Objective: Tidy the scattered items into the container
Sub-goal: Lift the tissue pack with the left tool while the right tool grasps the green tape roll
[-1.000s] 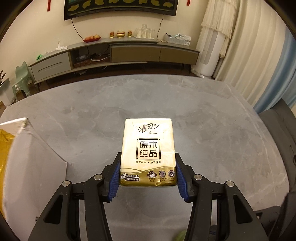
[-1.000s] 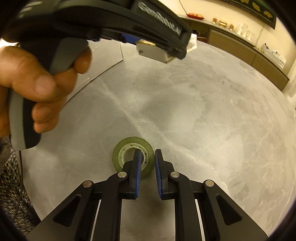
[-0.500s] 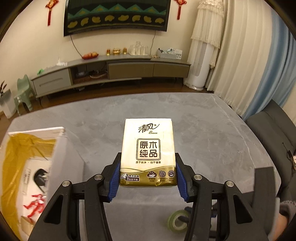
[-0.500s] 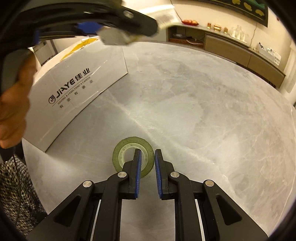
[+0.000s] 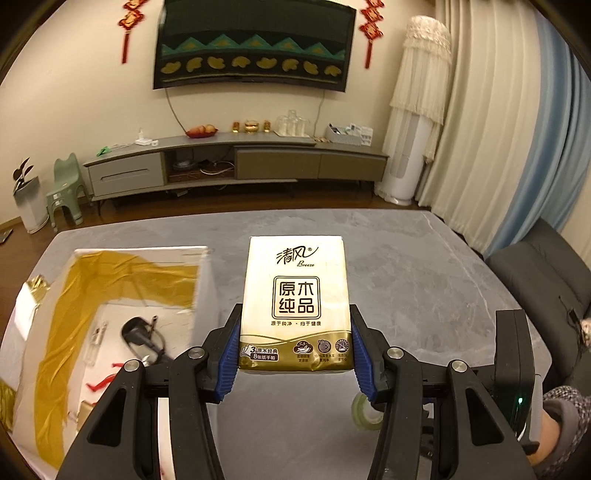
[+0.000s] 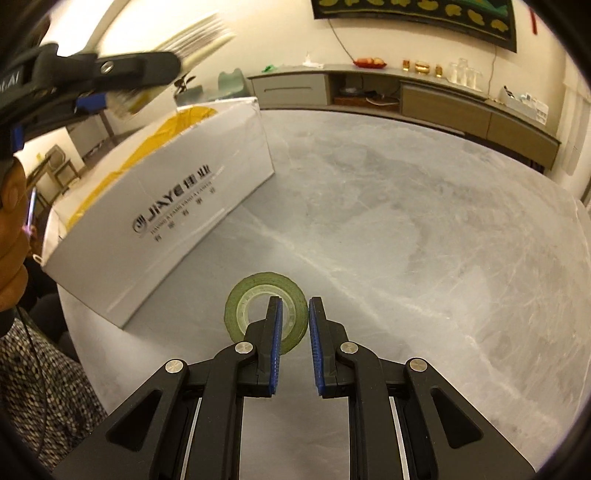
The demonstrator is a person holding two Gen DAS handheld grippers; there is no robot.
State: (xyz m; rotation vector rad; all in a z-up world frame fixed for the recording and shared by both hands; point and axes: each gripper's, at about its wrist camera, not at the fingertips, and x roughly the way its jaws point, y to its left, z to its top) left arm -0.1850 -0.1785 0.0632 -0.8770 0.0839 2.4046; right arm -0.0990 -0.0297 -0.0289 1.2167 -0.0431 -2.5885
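My left gripper point(image 5: 295, 332) is shut on a gold tissue pack point(image 5: 295, 295) and holds it in the air above the grey table point(image 5: 413, 266), just right of the white cardboard box point(image 5: 205, 284). The box is open and lined with gold film. In the right wrist view the same gripper point(image 6: 110, 70) and pack point(image 6: 199, 33) hang blurred above the box point(image 6: 166, 206). A green tape roll point(image 6: 236, 306) lies flat on the table. My right gripper point(image 6: 295, 314) grips its right wall, one finger in the hole, one outside. The roll point(image 5: 364, 415) also shows under the left gripper.
Inside the box lie dark glasses point(image 5: 142, 336) and small red and clear items. A dark chair point(image 5: 535, 280) stands at the table's right edge. A person's hand point(image 6: 11, 236) holds the left gripper near the box's close corner. A TV cabinet point(image 5: 236, 162) stands beyond the table.
The left gripper has risen with the tissue pack and drawn back, bringing the box's open inside into view. The right gripper and tape roll have stayed still.
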